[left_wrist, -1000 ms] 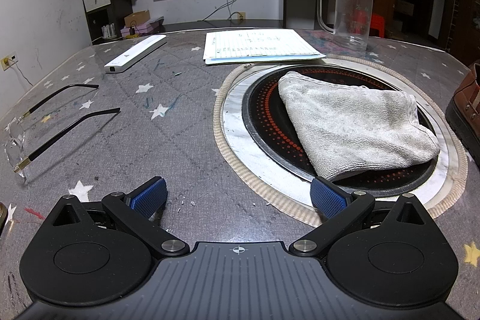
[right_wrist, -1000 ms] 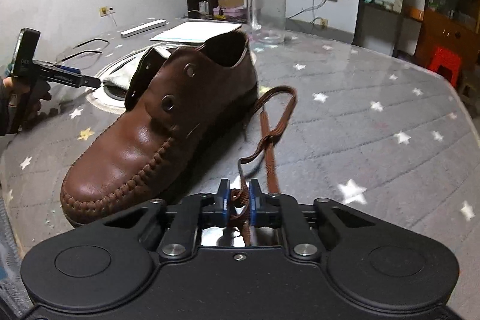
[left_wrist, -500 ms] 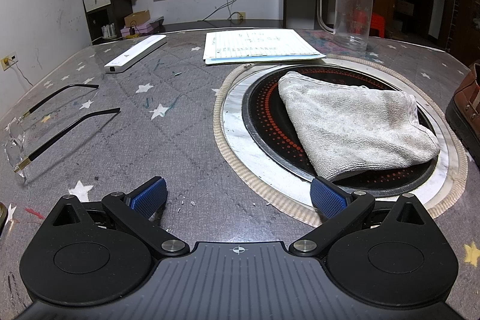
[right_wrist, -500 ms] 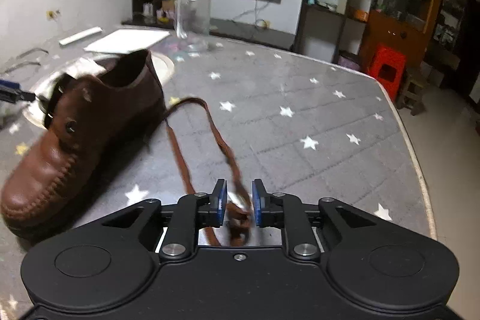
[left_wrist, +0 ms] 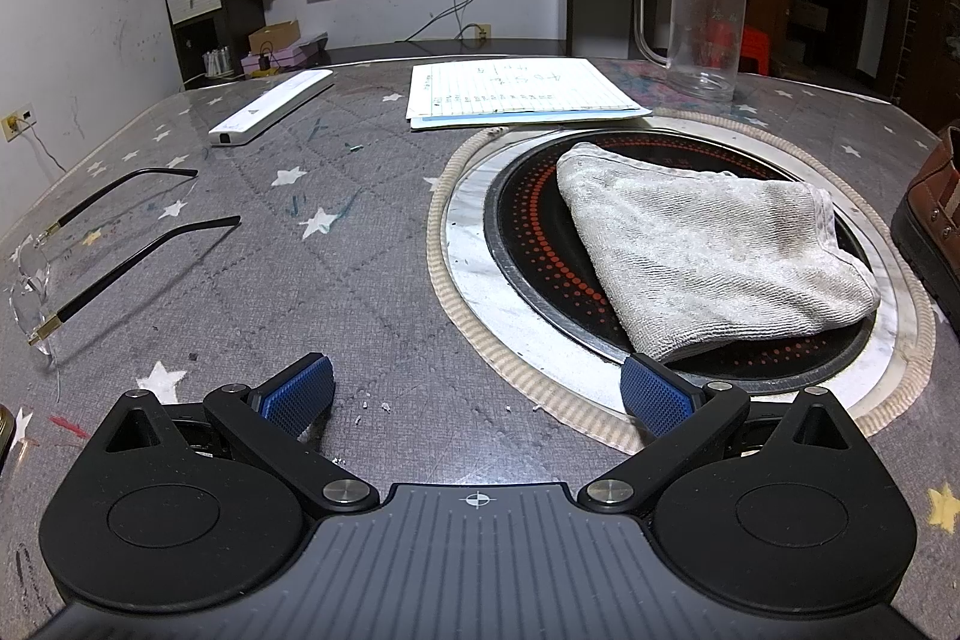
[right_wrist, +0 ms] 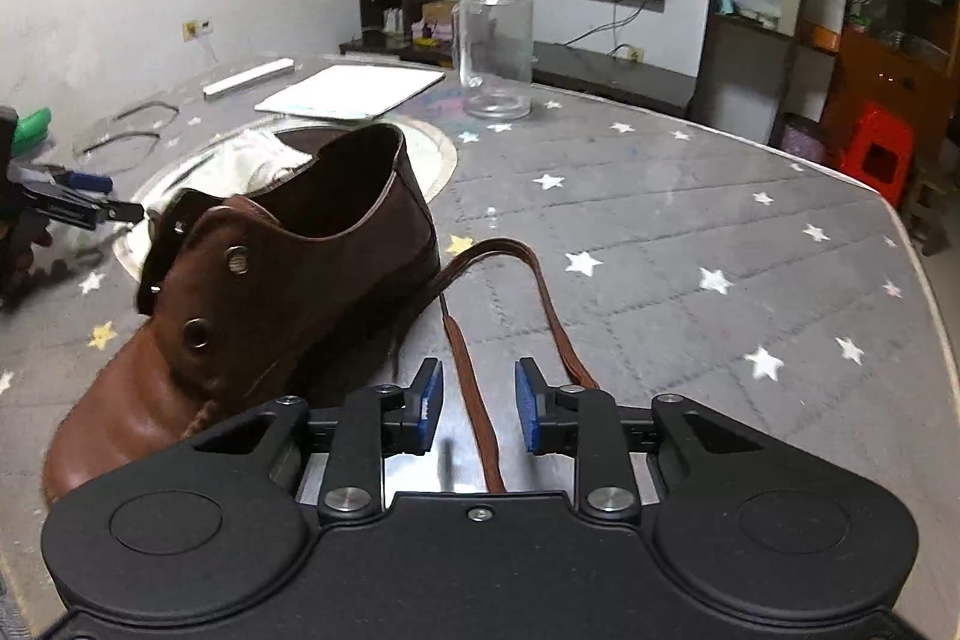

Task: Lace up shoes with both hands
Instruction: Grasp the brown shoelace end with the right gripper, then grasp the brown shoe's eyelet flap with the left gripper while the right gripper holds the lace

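A brown leather shoe (right_wrist: 252,316) lies on the star-patterned table, toe toward me, eyelets showing on its flap. Its brown lace (right_wrist: 543,292) loops out beside the heel. One strand runs between the blue pads of my right gripper (right_wrist: 479,406), and neither pad touches it. Those jaws stand a little apart and are closing. In the left wrist view only the shoe's heel (left_wrist: 933,214) shows at the right edge. My left gripper (left_wrist: 474,391) is wide open over bare table with nothing in it. It also appears at the left edge of the right wrist view as the left gripper (right_wrist: 114,196).
A grey towel (left_wrist: 702,250) lies on a round black hob set into the table. Spectacles (left_wrist: 90,244), a white bar (left_wrist: 270,106), a paper pad (left_wrist: 516,94) and a clear jar (left_wrist: 708,28) sit farther off. The table's edge (right_wrist: 924,292) curves along the right.
My right gripper was shut on the lace and has opened off it. It swung away to the right, then back toward the shoe. The left gripper has not moved.
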A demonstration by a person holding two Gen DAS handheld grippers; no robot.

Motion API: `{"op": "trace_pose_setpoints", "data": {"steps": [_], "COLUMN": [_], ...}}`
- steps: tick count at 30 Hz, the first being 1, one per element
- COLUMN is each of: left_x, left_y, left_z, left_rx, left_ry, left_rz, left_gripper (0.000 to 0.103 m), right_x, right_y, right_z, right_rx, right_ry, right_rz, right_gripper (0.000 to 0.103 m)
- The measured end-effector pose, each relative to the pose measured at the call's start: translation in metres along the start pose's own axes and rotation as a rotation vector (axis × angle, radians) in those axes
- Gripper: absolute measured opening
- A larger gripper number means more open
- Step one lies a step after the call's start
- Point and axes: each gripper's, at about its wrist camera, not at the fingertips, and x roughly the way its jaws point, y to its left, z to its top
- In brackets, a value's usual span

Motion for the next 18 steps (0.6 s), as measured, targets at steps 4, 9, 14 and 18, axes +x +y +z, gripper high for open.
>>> {"op": "trace_pose_setpoints", "data": {"steps": [4,9,14,18], "left_x": [0.000,0.002,0.001,-0.002], "left_y": [0.000,0.000,-0.001,-0.008], "left_z": [0.000,0.000,0.000,0.000], "left_rx": [0.000,0.002,0.014,0.039], "left_ry": [0.000,0.000,-0.002,0.003], "left_rz": [0.000,0.001,0.010,0.002], "left_gripper": [0.103,0.103,0.103,0.103], "right_x": [0.015,0.028,0.032,0.033], "right_y": [0.003,-0.001,-0.001,0.008], "right_z": [0.002,0.004,0.006,0.007], "right_rx": [-0.023,-0.017,-0.043,-0.103], "right_ry": [0.027,0.041,0.037,0.031], "right_rz": [0.021,0.035,0.028,0.002], "right_gripper": [0.026,0.021,0.009,0.002]}}
